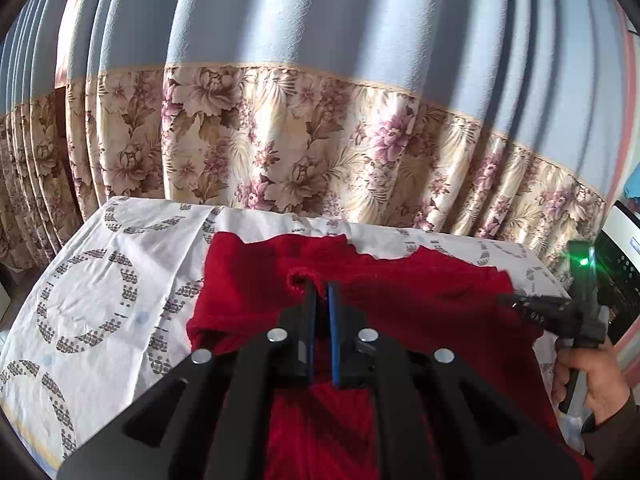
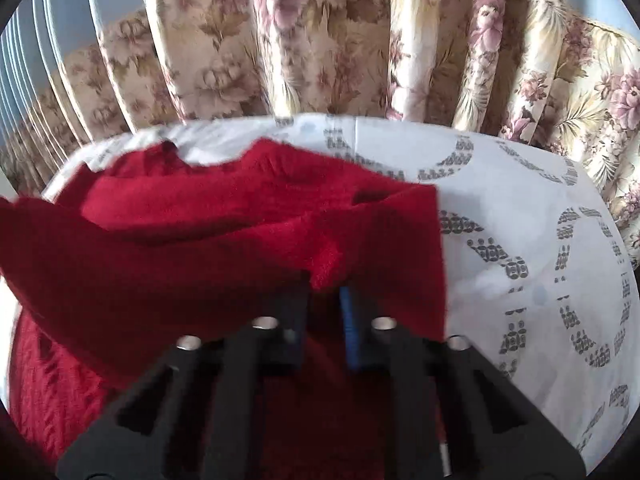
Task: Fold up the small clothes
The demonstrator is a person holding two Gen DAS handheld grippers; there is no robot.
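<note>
My left gripper [image 1: 321,290] sits low in the middle of the left wrist view, its fingers drawn nearly together with only a thin slit between them. They lie over the red sweater [image 1: 400,300], tips just below a small round opening in the knit; I cannot tell whether any fabric is pinched there. The sweater spreads across the centre of the frame on a white patterned sheet [image 1: 92,292] covering the worktop. At the right edge my right hand [image 1: 592,388] holds the other tool. In the right wrist view, my right gripper [image 2: 325,288] is clamped on a raised fold of the sweater [image 2: 220,240], which drapes up and to the left of the fingers. Sheet [image 2: 540,240] fills the right side. A floral curtain [image 1: 280,140] hangs behind.
</note>
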